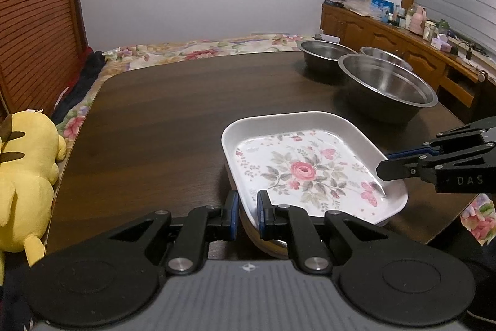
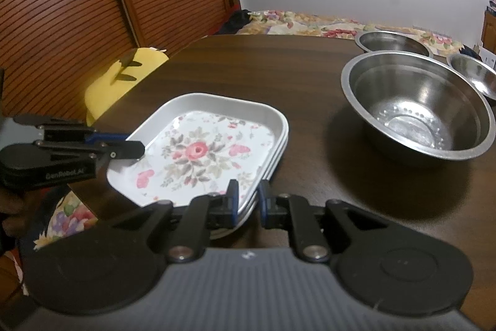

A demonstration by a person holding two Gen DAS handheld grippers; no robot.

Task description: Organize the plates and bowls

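A stack of floral plates (image 1: 313, 169) sits at the near edge of the dark table (image 1: 173, 114). The left gripper (image 1: 248, 214) straddles the stack's rim at 6 o'clock, fingers closed on it. The right gripper (image 2: 247, 203) clamps the opposite rim the same way. Three steel bowls stand at 1 o'clock: a big bowl (image 1: 387, 86) nearest, two smaller bowls (image 1: 322, 55) behind it. A yellow plush toy (image 1: 24, 182) lies at 9 o'clock.
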